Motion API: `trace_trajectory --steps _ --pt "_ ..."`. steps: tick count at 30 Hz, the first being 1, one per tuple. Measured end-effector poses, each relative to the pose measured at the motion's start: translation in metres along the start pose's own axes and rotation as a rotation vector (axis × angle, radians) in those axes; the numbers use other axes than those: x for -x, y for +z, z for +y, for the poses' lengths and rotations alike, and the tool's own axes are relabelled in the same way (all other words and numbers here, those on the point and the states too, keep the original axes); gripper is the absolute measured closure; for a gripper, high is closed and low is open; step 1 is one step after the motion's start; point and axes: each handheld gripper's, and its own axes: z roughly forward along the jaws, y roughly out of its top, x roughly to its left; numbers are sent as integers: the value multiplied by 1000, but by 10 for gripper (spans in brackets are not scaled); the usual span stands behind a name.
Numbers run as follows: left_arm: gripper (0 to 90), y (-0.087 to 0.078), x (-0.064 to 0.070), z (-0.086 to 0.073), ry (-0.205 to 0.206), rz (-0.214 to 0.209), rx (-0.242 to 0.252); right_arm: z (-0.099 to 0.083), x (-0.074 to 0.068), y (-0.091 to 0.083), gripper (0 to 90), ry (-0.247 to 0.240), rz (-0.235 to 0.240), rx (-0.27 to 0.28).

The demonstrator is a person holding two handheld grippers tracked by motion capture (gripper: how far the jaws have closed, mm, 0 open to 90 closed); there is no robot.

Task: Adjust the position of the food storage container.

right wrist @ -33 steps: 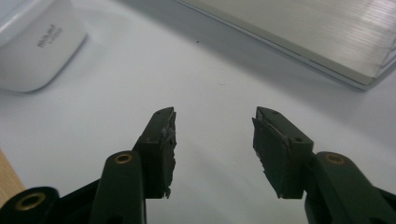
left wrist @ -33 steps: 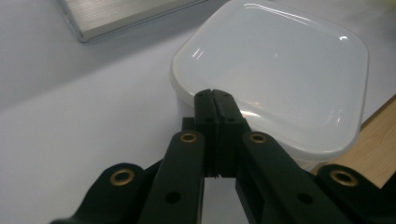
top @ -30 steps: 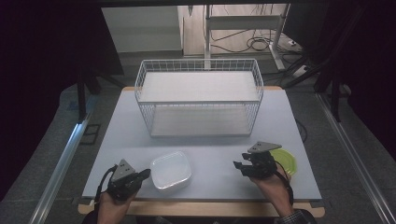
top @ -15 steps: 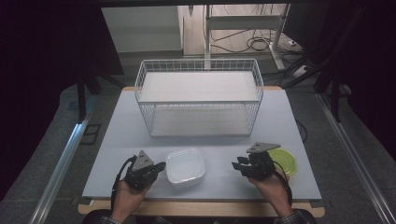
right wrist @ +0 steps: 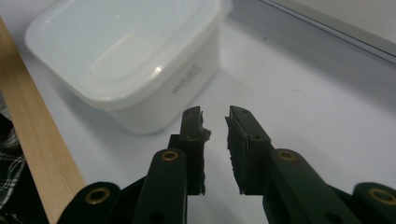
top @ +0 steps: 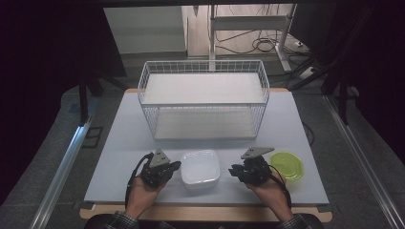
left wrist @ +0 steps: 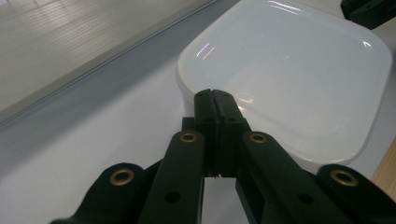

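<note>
A white plastic container (top: 200, 168) sits near the table's front edge, between my two grippers. My left gripper (top: 177, 165) is at its left side. In the left gripper view the jaws are shut, and my left gripper (left wrist: 215, 95) has its tips against the container's (left wrist: 289, 79) near rim. I cannot tell whether the rim is pinched between them. My right gripper (top: 232, 171) is a little right of the container, slightly open with nothing between its fingers. The right gripper view shows my right gripper (right wrist: 215, 114) short of the container's (right wrist: 126, 56) side wall.
A round green lid (top: 286, 165) lies just right of my right hand. A white wire basket (top: 203, 98) stands across the back half of the table (top: 124, 138). The table's wooden front edge (right wrist: 32, 135) runs close to the container.
The left gripper and the white container have slid rightward together toward the middle of the table's front. The right gripper has stayed almost still.
</note>
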Motion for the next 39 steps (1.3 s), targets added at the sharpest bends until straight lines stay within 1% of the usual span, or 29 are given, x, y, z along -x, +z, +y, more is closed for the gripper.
trace_trajectory --steps 2,4,7,9,12,15,17,18,19,20,21,22,23,24,25,26,28,29,31,32,33,34,35,36,37,39 --pt "895 3 1 3 8 -3 -3 3 -1 5 761 -5 13 -1" --pt "895 7 1 7 21 -6 -6 4 0 6 761 -7 15 -1" --pt "895 11 1 10 26 -11 -6 9 0 8 763 -8 26 -2" --pt "895 14 0 13 36 -7 -5 10 0 8 763 -10 22 -2" --pt "892 17 -1 15 28 -13 0 14 5 7 760 -8 30 -14" --pt "869 14 -3 16 32 -21 5 19 11 5 738 5 25 -8" --pt "843 7 -7 15 17 -29 21 20 12 4 720 8 19 -8" --pt "794 4 -8 15 13 -29 27 19 12 3 694 -11 3 -7" --pt "716 1 -9 15 14 -25 34 17 12 1 660 -24 -14 -2" --pt "652 -3 -11 14 8 -30 41 16 12 -1 636 -24 -17 2" --pt "652 -6 -12 12 5 -41 45 16 12 -1 636 -24 -17 2" --pt "590 -9 -14 9 3 -48 48 15 12 -2 609 -26 -16 6" --pt "493 -11 -16 7 -5 -51 44 13 13 -7 540 -22 -30 25" --pt "493 -12 -17 4 -10 -58 38 13 13 -7 540 -22 -30 25" --pt "415 -13 -18 1 -16 -64 35 12 13 -8 511 -24 -29 32" --pt "415 -14 -19 -2 -19 -75 31 10 13 -9 478 -26 -28 40" --pt "340 -14 -21 -8 -19 -103 24 7 13 -12 433 -29 -33 53" --pt "278 -14 -20 -10 -11 -109 23 5 12 -14 414 -30 -34 58" --pt "165 -15 -19 -14 20 -83 14 2 12 -16 370 -32 -28 73" --pt "139 -15 -18 -16 32 -69 14 1 12 -17 345 -32 -25 84" --pt "77 -15 -17 -18 44 -54 18 -1 13 -18 277 -22 -15 106" --pt "57 -16 -15 -22 49 -41 36 -1 13 -18 255 -17 -13 114" --pt "51 -16 -15 -22 49 -41 36 -1 13 -18 255 -17 -13 114" --pt "48 -18 -15 -26 48 -40 50 -3 13 -18 201 -5 -13 131" --pt "48 -18 -15 -26 48 -40 50 -3 13 -18 201 -5 -13 131" --pt "49 -20 -16 -29 45 -48 49 -4 11 -16 171 0 -21 128"
